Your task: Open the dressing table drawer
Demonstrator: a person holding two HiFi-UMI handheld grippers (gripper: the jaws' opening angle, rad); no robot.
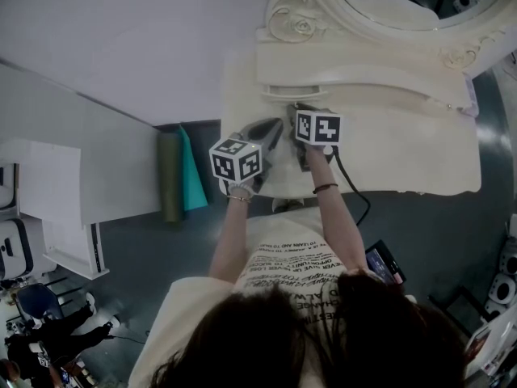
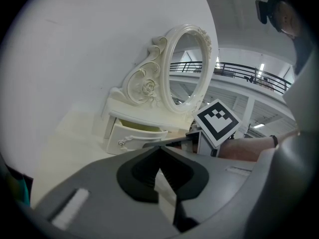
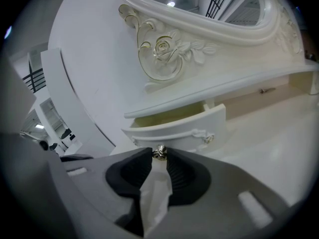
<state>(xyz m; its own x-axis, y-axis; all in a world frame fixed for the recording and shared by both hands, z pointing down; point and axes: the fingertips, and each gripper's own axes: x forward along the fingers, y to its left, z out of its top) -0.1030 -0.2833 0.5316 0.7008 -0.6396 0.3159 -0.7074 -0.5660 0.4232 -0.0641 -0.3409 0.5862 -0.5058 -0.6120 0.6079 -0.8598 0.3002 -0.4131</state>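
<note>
- Clamped by the right gripper (image 3: 159,155) on the small metal knob (image 3: 159,152), one pad on each side. Probably gripped there because the knob is the one pull point on the front.
- Fixed at the centre of the curved drawer (image 3: 174,131). Partly out from under the shelf (image 3: 214,86), with a strip of yellowish interior showing above the front panel.
- Angled down along the drawer's line of travel, seemingly so that a straight pull toward the person slides it further out.
- Closed and empty: left gripper (image 2: 160,150), tips together, held just beside the right one and clear of the drawer's path.
- Set at the left end of the dressing table (image 3: 279,133), below the carved rose and oval mirror (image 3: 209,4).
</note>
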